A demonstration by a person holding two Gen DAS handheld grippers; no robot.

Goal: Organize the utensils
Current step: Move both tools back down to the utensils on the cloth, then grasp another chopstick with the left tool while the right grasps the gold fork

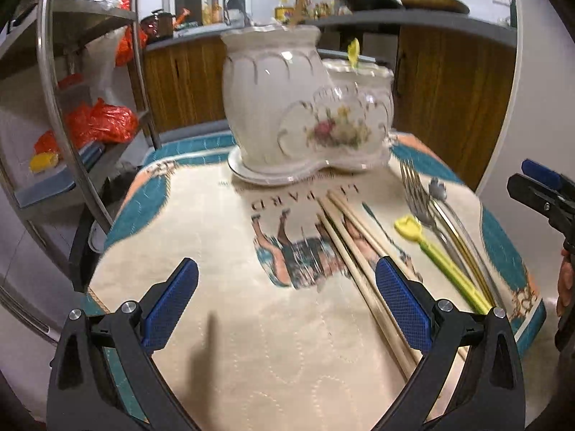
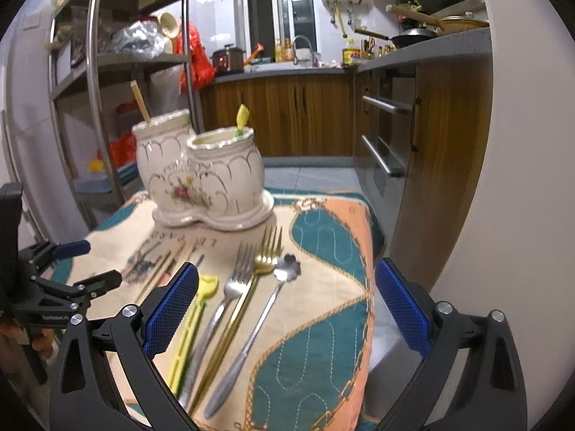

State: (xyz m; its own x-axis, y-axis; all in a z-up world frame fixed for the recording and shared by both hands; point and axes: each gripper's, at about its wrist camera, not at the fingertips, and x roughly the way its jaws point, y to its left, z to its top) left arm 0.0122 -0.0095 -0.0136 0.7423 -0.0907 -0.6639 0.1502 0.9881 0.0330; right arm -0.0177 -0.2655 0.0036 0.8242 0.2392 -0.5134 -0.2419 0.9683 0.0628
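While both grippers are hanging over the cloth, this is how things are lying:

Left gripper (image 1: pixel 286 309): its blue pads are standing wide apart, holding nothing; the right pad (image 1: pixel 402 305) is overlapping the chopsticks in the left wrist view, though whether it is touching them cannot be told.

Right gripper (image 2: pixel 286 309): it is also gaping wide and gripping nothing; its left pad (image 2: pixel 172 309) is sitting just beside the yellow utensil's head, and the forks and spoon are lying in the gap between the pads.

Chopsticks (image 1: pixel 359 251): several wooden sticks are lying side by side on the cloth, running from near the holder toward the left gripper.

Yellow utensil (image 2: pixel 194 327): it is lying flat on the cloth, between the chopsticks and the forks.

Silver fork (image 2: pixel 230 294): it is lying flat, tines pointing toward the holder, just beside the gold fork.

Gold fork (image 2: pixel 267 248): it is lying flat, its handle running close alongside the silver fork's handle.

Spoon (image 2: pixel 284 273): with a flower-shaped bowl, it is lying rightmost of the row, near the gold fork's head.

Holder (image 2: pixel 205 176): this white ceramic double pot with a floral print is standing upright at the far end of the cloth; a single chopstick (image 2: pixel 140 102) is sticking out of the left pot and a yellow-tipped piece (image 2: pixel 241 120) out of the right pot.

Cloth (image 2: pixel 323 323): patterned in cream, teal and peach, it is covering the table.
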